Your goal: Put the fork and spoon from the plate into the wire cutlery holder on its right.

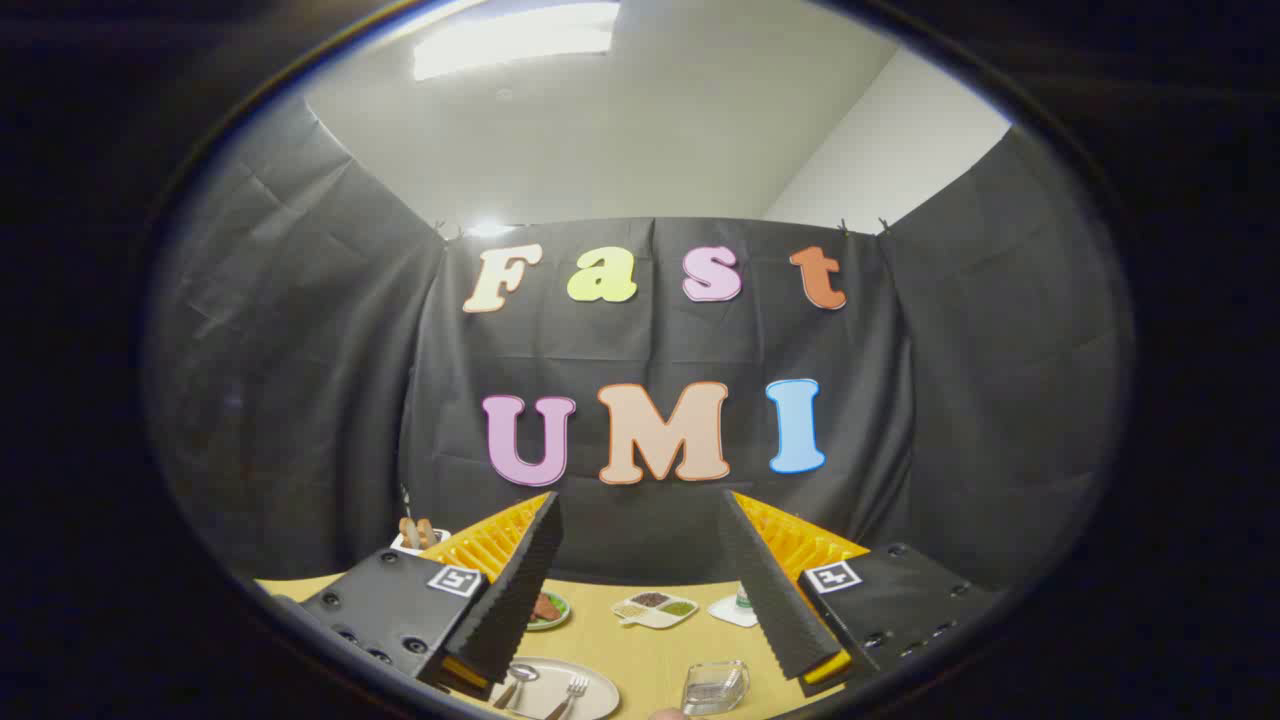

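Note:
My gripper (640, 505) is held high above the yellow table, its two black ribbed fingers (520, 590) spread wide apart with nothing between them; it is open. Far below, near the base of the left finger, a pale plate (600, 690) lies on the table. A spoon (515, 682) rests on its left part and a fork (570, 692) lies beside it, both with heads pointing away. To the right of the plate, below the right finger, stands the wire cutlery holder (716, 686), seen from above.
Farther back on the table (650, 650) sit a small green plate with food (548, 608), a white divided dish of grains (655, 607) and a small white item (735, 608). A white container with brown pieces (418, 535) stands at the back left.

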`<state>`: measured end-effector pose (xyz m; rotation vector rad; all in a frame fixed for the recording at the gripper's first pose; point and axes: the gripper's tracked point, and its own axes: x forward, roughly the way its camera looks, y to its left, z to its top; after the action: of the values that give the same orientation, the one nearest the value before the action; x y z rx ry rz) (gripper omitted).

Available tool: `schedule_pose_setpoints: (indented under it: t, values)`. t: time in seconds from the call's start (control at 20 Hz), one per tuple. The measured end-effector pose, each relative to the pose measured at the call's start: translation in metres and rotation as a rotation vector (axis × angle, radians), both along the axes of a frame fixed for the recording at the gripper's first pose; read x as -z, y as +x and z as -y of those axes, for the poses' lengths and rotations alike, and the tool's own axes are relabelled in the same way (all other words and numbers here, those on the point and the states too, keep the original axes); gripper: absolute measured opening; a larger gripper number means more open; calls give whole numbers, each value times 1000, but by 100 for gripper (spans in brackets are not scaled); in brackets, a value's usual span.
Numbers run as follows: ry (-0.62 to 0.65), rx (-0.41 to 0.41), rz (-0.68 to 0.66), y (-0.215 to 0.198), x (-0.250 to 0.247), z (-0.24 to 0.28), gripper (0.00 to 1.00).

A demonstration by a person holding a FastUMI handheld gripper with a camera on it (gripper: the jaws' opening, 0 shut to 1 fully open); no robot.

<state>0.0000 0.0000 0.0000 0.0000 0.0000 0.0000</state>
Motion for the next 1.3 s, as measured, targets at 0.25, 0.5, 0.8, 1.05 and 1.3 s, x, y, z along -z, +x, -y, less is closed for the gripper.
schedule_pose_setpoints:
  t: [0.25,0.5,0.8,1.05,1.3]
  values:
    - [1,5,-4,6,6,-2,100]
    - [26,-16,-12,19,13,-10,100]
    - [39,-36,-25,34,21,-24,100]
    - [47,-42,-33,41,25,-29,100]
    - [43,-40,-46,44,31,-30,100]
